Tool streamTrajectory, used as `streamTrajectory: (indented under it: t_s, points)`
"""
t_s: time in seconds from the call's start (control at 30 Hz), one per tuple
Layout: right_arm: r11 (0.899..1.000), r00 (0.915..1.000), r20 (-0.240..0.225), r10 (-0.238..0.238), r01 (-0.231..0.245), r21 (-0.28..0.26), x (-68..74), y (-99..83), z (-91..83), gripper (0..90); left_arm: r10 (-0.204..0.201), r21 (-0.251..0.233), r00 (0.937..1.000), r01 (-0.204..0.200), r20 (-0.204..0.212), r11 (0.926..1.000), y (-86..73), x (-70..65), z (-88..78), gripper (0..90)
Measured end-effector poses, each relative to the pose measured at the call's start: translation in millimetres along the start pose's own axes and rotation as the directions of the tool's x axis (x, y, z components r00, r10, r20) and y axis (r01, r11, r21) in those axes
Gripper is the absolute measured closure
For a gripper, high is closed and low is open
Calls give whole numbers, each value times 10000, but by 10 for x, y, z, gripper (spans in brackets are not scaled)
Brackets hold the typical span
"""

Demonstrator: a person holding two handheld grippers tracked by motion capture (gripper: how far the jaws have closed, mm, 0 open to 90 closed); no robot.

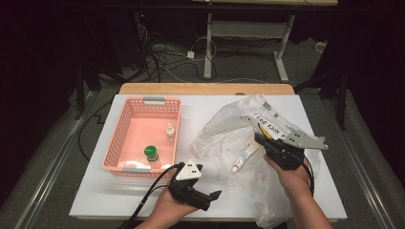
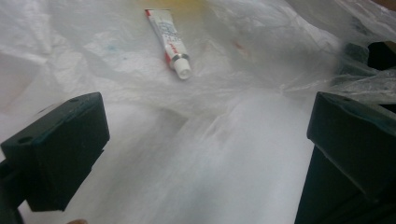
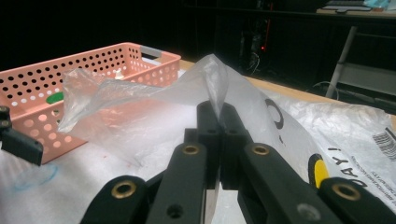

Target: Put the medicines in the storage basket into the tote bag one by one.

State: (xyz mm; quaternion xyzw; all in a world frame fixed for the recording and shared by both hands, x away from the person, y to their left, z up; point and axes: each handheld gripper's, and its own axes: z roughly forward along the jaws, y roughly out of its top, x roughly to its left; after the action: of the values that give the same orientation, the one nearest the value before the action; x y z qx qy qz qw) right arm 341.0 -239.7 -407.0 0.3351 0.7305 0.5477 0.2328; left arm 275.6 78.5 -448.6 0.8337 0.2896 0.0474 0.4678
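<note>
Crumpled bag [image 1: 229, 138] is blocking the right half of the desk [image 1: 119, 195]; basket [image 1: 125, 125] is walling the left; front strip is lying open.

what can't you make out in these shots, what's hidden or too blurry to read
- Print on the small tube: left gripper view, too blurred to read.
- Plastic bag: high view, its near end runs off the bottom edge; the right claw, shut on a fold, covers that part.
- Green-capped bottle in the pink basket: high view, label too small; right gripper view, basket wall hides it.
</note>
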Motion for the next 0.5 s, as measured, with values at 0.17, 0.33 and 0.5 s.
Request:
streamTrajectory:
  t_s: [0.17, 0.33, 0.5]
  points:
    - [10000, 10000, -18, -21, 21, 28, -3, -1, -3, 900, -145, -293, 9998, 141, -127, 9995, -39, 51, -151, 0]
    - [10000, 10000, 15, -53, 53, 69, -18, -7, -8, 900, -353, -411, 9989, 340, -306, 9986, -48, 93, -265, 0]
    - [9999, 10000, 10, -57, 57, 148, -23, -12, -9, 900, -576, -649, 9974, 548, -425, 9964, -38, 163, -374, 0]
